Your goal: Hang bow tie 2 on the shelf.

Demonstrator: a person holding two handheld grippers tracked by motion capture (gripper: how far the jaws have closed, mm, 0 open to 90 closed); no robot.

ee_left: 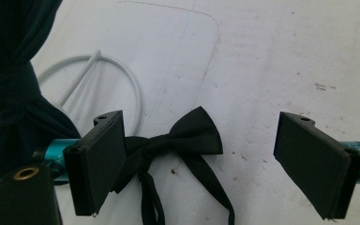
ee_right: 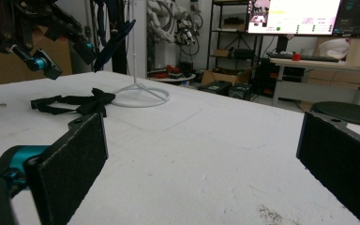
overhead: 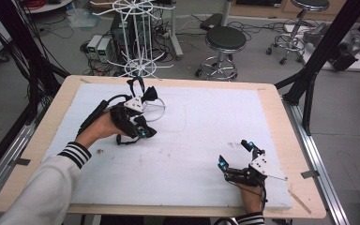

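A black bow tie [ee_left: 187,138] with its straps lies flat on the white mat [ee_left: 272,56], just in front of a white wire rack's ring base [ee_left: 132,89]. My left gripper [ee_left: 201,140] hangs over it, open, one pad on each side of the tie and the left pad covering one wing; neither pad presses on it. A second, darker tie [ee_left: 14,93] hangs from the rack beside that gripper. From the high view, the left gripper [overhead: 143,127] is at the mat's upper left. My right gripper [overhead: 236,154] rests open and empty at the front right.
The white rack [overhead: 138,61] stands on the mat's far side, with spoked arms high above its ring base [overhead: 158,111]. The right gripper view has the bow tie [ee_right: 91,103] and left gripper [ee_right: 51,51] far off. Stools and cables lie beyond the table [overhead: 272,101].
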